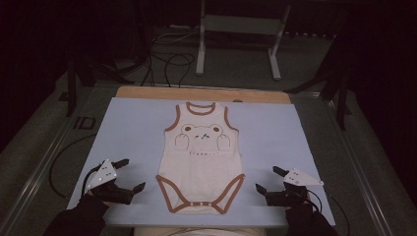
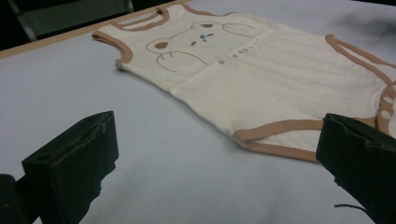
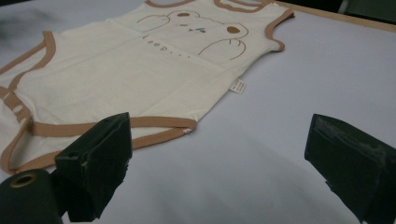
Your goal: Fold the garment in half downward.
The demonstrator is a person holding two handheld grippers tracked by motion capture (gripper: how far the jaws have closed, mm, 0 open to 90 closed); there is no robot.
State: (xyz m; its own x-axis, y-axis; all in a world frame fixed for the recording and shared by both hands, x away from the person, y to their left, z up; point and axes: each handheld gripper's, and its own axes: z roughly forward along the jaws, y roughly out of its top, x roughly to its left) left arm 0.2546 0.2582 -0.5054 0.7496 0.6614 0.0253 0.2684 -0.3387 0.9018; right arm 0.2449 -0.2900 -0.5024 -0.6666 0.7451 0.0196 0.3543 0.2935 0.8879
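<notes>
A cream sleeveless baby bodysuit [image 1: 201, 157] with brown trim and a bear print lies flat in the middle of the pale blue mat [image 1: 133, 132], neck toward the far edge. My left gripper [image 1: 130, 173] rests on the mat left of its leg opening, open and empty. On the other side, my right gripper [image 1: 269, 179] is open too, with nothing between its fingers. In the left gripper view the bodysuit [image 2: 261, 79] lies ahead between the black jaws, its brown leg hem close to the right one. The right gripper view has the bodysuit [image 3: 140, 70] ahead and left, with a small white side label [image 3: 237, 87].
The mat covers a wooden tabletop [image 1: 206, 93] whose far edge shows bare. Beyond the table stands a grey metal frame [image 1: 241, 39], and cables [image 1: 167, 64] lie on the dark floor. Metal rails [image 1: 39, 167] run along both sides of the table.
</notes>
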